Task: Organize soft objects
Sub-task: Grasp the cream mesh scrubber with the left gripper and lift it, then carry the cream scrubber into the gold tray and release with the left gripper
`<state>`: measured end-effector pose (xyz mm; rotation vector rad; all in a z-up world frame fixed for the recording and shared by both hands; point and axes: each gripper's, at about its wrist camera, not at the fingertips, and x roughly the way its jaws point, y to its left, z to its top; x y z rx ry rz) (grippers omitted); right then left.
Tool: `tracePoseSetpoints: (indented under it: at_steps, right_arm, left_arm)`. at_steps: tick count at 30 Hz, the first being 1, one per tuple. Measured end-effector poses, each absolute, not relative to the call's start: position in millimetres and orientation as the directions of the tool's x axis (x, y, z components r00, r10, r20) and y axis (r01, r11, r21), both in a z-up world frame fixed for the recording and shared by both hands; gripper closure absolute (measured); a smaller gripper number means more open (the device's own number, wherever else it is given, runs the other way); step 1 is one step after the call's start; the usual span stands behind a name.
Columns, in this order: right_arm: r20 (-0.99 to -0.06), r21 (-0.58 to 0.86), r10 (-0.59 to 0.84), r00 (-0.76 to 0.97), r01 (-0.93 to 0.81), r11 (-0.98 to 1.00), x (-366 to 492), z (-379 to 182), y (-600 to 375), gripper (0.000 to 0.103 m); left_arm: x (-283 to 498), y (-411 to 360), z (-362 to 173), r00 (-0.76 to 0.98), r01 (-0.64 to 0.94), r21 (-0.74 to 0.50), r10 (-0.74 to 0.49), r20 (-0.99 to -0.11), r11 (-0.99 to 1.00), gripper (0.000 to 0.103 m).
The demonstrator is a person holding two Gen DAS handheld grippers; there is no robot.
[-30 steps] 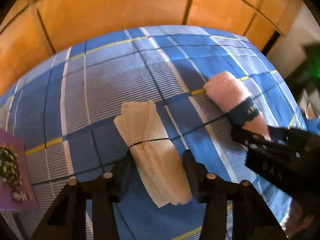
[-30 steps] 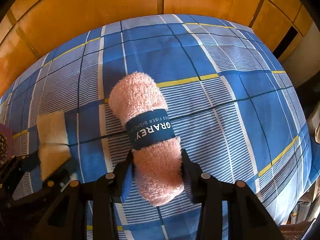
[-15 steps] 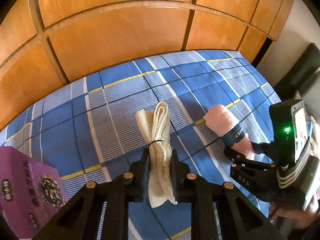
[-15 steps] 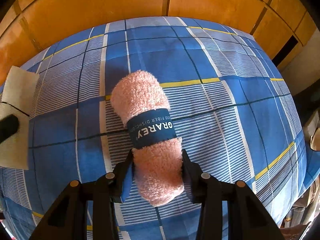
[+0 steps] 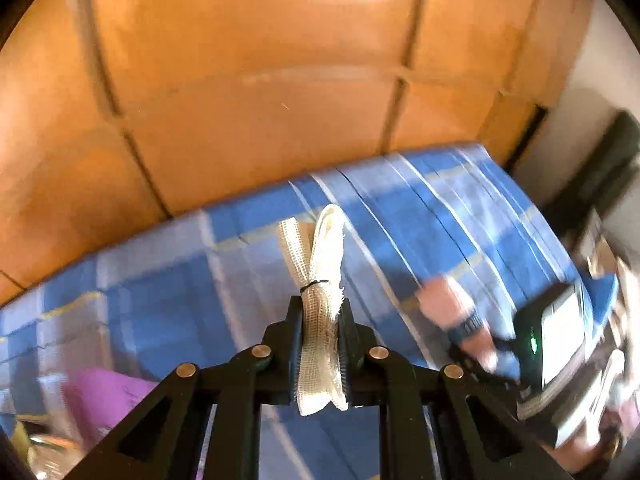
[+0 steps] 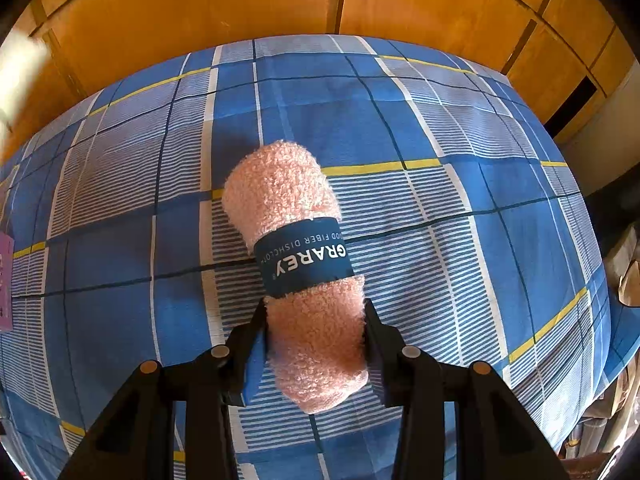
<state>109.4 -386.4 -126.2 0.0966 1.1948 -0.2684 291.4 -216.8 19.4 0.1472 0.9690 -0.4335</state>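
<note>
Motion-blurred left view, overhead glare

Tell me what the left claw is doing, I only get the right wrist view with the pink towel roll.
Observer: The left claw is shut on a cream mesh cloth.
Operator: Is it loose?
Observer: No, a thin black band ties it into a bundle.
Operator: Does that camera see my side?
Observer: Yes, blurred: a green light glows on a unit just behind the pink towel.
</note>
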Motion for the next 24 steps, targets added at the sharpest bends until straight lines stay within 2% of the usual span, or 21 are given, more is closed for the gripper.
tracePoseSetpoints:
  at_steps: [6, 12, 19, 24]
  right_arm:
    - [-0.922, -0.089, -0.172, 0.346, 0.243, 0.966, 108, -125, -381, 0.061]
    - [-0.917, -0.106, -0.185, 0.352, 0.234, 0.967, 106, -124, -376, 0.061]
    - [-0.911, -0.132, -0.207, 0.358, 0.222, 0.966, 105, -122, -371, 0.061]
    - [-0.901, -0.165, -0.233, 0.367, 0.207, 0.964, 106, -120, -363, 0.061]
  left_arm:
    - [327, -125, 67, 0.608, 0.219, -0.037, -0.166, -0.776, 0.975, 0.088]
    - [321, -17, 83, 0.657, 0.019, -0.011, -0.021, -0.754, 1.000, 0.088]
    - [253, 93, 78, 0.694, -0.110, -0.012, 0.068, -0.716, 0.994, 0.088]
    - [195, 134, 66, 0.701, -0.137, -0.071, 0.047, -0.711, 0.988, 0.088]
